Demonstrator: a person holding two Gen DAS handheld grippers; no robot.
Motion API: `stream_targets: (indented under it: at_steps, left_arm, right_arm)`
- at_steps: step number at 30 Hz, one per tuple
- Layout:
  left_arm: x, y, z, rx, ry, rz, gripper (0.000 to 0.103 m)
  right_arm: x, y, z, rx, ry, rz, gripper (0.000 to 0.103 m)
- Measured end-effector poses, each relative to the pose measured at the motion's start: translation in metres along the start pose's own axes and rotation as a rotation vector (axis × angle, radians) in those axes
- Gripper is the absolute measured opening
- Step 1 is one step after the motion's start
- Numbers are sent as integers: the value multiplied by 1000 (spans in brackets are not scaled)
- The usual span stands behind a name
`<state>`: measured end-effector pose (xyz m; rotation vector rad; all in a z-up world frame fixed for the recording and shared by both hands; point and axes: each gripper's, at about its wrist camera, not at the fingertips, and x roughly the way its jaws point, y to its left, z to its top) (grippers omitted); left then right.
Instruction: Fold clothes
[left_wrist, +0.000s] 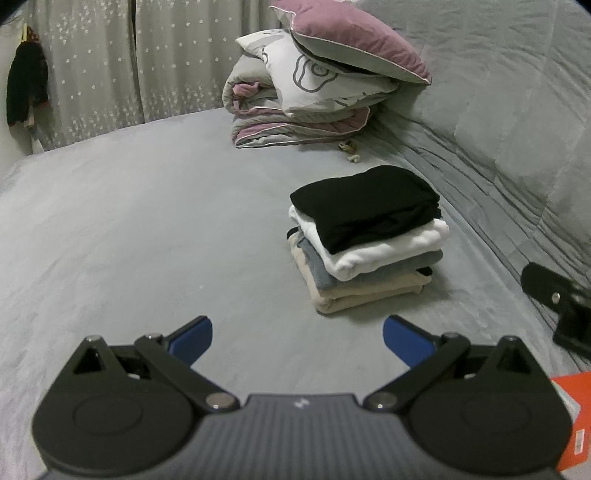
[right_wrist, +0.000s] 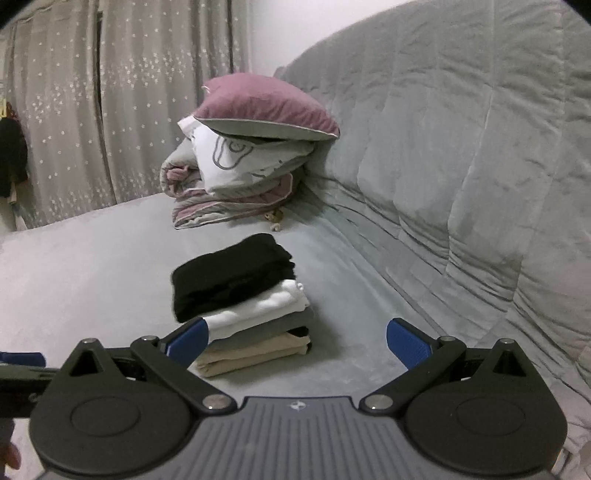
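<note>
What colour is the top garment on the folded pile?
Black, resting on a white one; clearest in the left wrist view.

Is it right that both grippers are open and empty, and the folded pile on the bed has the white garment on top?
Not quite. The black garment is on top of the folded pile; the white garment lies directly under it, as the left wrist view shows. The rest holds: the left gripper and right gripper are both open and empty above the bed.

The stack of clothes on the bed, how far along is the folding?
Done: the stack holds folded black, white, grey and beige pieces, squared up. In hand: nothing; the left hand-held gripper and right hand-held gripper are open. Left: no unfolded clothes show on the bed.
</note>
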<state>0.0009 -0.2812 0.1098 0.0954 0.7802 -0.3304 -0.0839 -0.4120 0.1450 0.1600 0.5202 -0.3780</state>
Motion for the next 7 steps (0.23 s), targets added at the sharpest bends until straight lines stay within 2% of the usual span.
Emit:
stream_targets:
  at_steps: [7]
  left_arm:
    - [-27, 6, -10, -9, -11, -29, 103]
  right_arm:
    - [-35, 13, -8, -23, -13, 2, 103]
